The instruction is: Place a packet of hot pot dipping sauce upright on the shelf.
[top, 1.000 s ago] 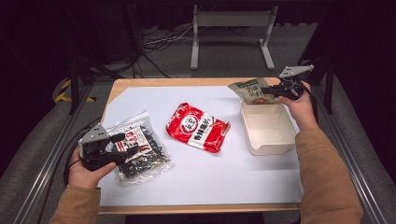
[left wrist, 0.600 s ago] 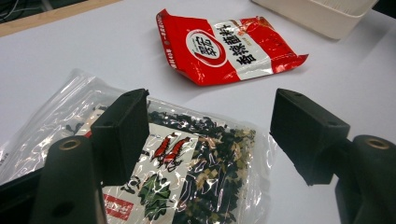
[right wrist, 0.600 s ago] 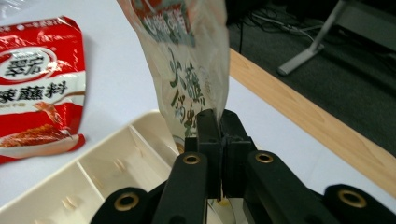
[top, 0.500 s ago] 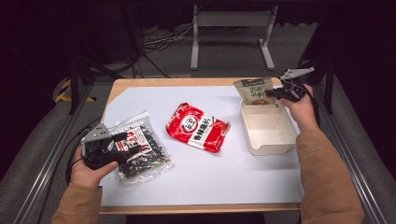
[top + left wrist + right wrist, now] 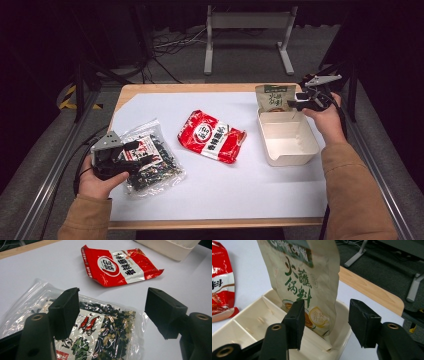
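The tan paper pouch with green lettering [image 5: 304, 287] stood upright in the far end of the cream plastic tray [image 5: 295, 150], its long axis vertical, just ahead of the right tongs [image 5: 325, 322], whose jaws had just been opening, gripping nothing. The left tongs [image 5: 112, 312] hung open over the clear seaweed bag [image 5: 100, 340].

Two forearms in tan sleeves reach up from the near edge of the table, each hand gripping a black two-jaw tool. The left hand [image 5: 97, 177] sits low at the near left, its left gripper [image 5: 112, 308] angled inward with jaws spread wide and nothing pressed between the pads. The right arm stretches well forward along the far right side, where the right hand [image 5: 327, 117] holds the right gripper [image 5: 325, 321] pointing left; its jaws have just been opening and now stand apart, apparently touching nothing, though the angle leaves that uncertain.
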Motion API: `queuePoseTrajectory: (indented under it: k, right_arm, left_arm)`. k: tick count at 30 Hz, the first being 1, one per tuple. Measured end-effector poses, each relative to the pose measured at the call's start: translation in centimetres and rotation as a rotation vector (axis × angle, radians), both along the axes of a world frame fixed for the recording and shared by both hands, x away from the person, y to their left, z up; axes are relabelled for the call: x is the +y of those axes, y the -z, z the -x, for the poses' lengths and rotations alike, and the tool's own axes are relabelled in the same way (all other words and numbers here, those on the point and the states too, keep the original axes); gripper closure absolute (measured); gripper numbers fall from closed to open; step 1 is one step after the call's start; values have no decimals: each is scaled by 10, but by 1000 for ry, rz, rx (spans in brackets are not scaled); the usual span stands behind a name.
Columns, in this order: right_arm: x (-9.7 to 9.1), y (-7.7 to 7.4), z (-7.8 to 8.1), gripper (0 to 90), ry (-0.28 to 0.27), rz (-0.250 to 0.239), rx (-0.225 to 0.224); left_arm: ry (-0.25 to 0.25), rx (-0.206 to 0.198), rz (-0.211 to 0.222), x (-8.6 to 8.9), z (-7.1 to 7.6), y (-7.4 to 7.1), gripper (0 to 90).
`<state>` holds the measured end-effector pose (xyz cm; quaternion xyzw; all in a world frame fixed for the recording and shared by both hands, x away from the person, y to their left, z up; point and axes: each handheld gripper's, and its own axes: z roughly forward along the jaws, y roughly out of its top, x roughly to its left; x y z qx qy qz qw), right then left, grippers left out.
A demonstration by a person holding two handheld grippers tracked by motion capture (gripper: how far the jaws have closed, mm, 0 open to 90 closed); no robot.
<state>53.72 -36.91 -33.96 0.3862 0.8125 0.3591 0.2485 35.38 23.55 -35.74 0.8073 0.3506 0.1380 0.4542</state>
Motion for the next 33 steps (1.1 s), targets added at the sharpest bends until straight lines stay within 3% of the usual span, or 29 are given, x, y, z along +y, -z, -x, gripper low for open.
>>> queuePoseTrajectory:
  k: [3,12,19,28,33]
  right_arm:
    - [1,-4,4,437,9,-22,-16]
    - [2,-15,20,417,38,-2,-51]
    - [6,-23,35,401,15,-18,-50]
    - [12,-33,62,399,-6,-51,-63]
    - [15,-36,78,398,-20,-107,-55]
  left_arm:
    - [9,0,-2,-2,-2,-1,284]
    - [18,-3,-8,-8,-11,-2,287]
    - [33,12,-21,-16,-20,-3,282]
    - [42,4,-45,-26,-31,-4,280]
    - [43,19,-47,-30,-36,-3,274]
